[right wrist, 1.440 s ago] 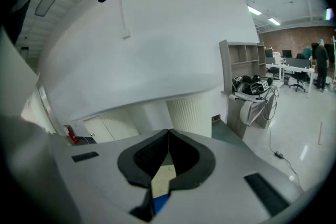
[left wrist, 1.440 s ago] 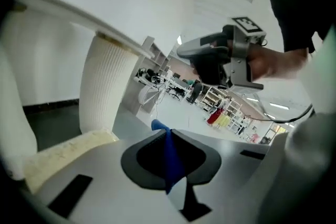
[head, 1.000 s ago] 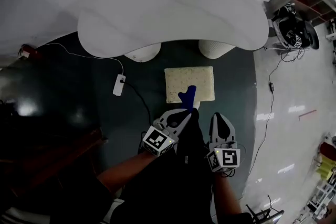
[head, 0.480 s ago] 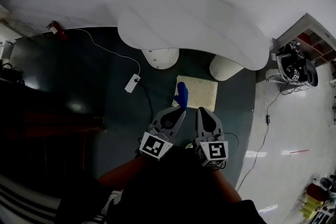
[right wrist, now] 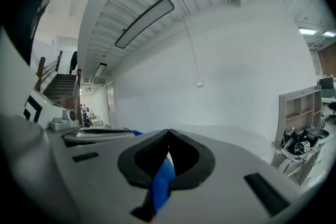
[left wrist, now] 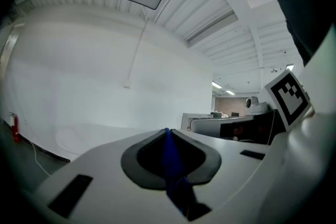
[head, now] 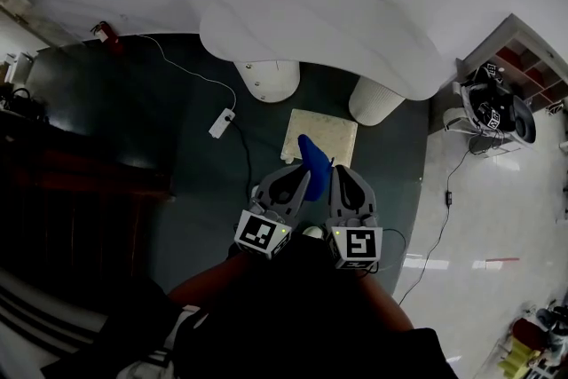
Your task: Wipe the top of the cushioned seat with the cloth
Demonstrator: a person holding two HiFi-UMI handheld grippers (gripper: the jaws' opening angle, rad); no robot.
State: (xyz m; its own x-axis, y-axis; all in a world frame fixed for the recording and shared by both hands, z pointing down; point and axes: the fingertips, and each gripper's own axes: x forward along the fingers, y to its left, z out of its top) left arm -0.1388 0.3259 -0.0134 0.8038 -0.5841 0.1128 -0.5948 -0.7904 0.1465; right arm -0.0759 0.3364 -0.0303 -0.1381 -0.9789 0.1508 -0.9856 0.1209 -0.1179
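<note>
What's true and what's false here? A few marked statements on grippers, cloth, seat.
1. The left gripper is shut on the blue cloth. True.
2. The right gripper is open and empty. False: it is shut on the same cloth.
3. The cushioned seat stands on the white table. False: it stands on the dark floor by the table.
4. A white power strip lies on the floor, left of the seat in the head view. True.

Blue cloth (head: 311, 157) bunched upright, apparently above cream square seat (head: 330, 130).
</note>
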